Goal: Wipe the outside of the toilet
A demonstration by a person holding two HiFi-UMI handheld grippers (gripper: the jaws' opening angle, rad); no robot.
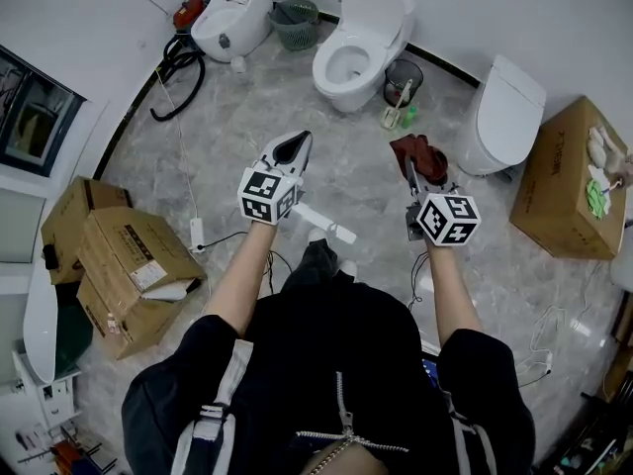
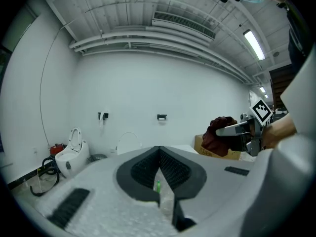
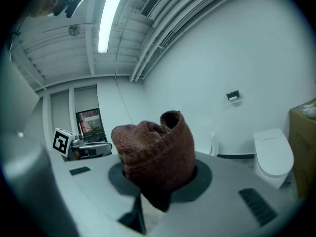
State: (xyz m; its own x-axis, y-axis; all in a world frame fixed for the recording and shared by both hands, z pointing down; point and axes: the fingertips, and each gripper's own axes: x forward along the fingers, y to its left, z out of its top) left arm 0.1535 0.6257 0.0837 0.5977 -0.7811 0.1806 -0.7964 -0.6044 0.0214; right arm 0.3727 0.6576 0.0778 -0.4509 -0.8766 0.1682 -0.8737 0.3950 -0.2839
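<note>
Head view: toilet [image 1: 358, 55], lid up, ahead by wall, well apart from left gripper [image 1: 295, 144] & right gripper [image 1: 412, 171]; no wiping contact yet. Bin [image 1: 403, 64] just beside its base.

Left gripper view: jaws pinched together, nothing held.

Right gripper view: jaws clamped on bunched reddish cloth [image 3: 154, 144].

Risk: wad looks pinched at lower end only, prob. drags loose if pressed hard on porcelain; wide sweep could knock bin.

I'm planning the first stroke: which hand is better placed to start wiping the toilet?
Right. The right claw is shut on the cloth, while the left claw is shut and empty. The toilet stands ahead of both.
</note>
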